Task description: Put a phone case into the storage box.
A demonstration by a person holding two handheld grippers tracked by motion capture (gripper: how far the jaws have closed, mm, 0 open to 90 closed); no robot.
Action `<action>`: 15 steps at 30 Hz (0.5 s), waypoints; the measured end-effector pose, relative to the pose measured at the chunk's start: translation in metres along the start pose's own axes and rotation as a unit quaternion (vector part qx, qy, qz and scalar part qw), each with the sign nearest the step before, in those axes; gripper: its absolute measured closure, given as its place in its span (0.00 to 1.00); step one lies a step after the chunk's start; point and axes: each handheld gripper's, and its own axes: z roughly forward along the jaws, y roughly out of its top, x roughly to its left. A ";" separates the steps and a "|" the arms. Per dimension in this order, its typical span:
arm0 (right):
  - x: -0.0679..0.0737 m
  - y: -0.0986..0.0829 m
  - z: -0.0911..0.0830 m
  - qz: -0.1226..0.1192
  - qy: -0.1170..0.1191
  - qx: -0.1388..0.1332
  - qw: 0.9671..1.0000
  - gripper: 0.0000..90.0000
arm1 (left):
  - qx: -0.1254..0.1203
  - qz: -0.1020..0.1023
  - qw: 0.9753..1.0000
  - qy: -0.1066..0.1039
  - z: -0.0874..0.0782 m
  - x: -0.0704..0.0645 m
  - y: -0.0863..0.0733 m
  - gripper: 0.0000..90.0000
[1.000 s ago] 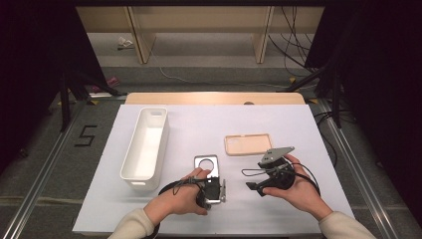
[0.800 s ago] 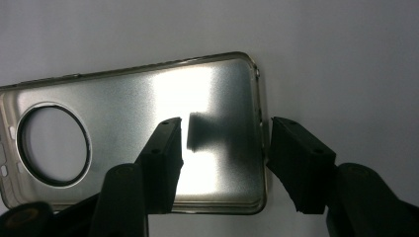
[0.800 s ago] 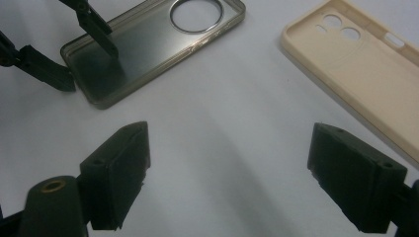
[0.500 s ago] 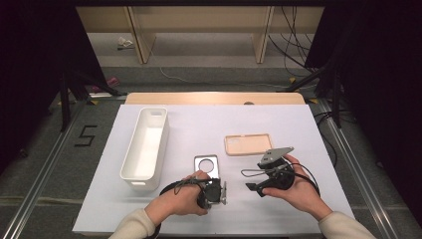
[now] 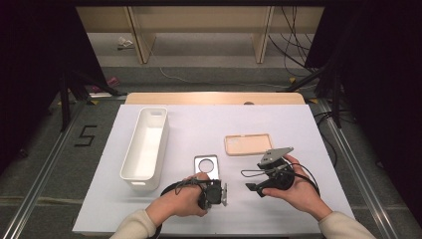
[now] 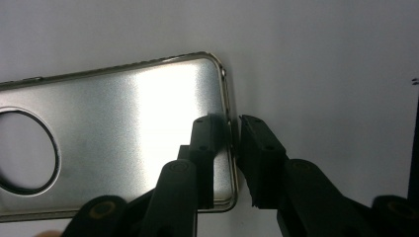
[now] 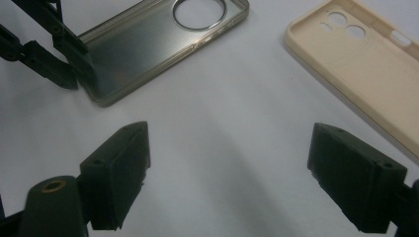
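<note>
Left gripper view: left tongs [image 6: 232, 148] pinch brushed-metal phone case [image 6: 123, 123] rim.

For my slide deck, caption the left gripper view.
Left gripper pinching the short edge of a silver metallic phone case on a white table.

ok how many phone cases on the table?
2. The silver case lies mid-table with the left gripper clamped on its edge; the beige case lies beyond the right gripper.
</note>
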 end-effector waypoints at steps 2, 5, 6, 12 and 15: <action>0.000 0.000 0.000 0.000 0.000 0.000 1.000 0.19 | 0.001 -0.001 1.000 -0.001 0.000 -0.001 0.000 0.86; 0.000 0.000 0.000 0.000 0.000 0.001 1.000 0.19 | 0.002 -0.002 1.000 0.000 0.000 -0.001 0.000 0.90; 0.000 0.000 0.000 -0.001 0.000 0.000 1.000 0.19 | 0.004 -0.002 1.000 -0.002 -0.001 -0.001 0.001 0.91; 0.000 0.000 0.000 0.000 0.001 0.001 1.000 0.19 | 0.006 -0.004 1.000 0.000 -0.001 -0.003 0.002 0.94; 0.000 0.000 0.000 0.000 0.001 0.001 1.000 0.19 | 0.005 -0.007 1.000 -0.004 -0.001 -0.003 0.001 0.97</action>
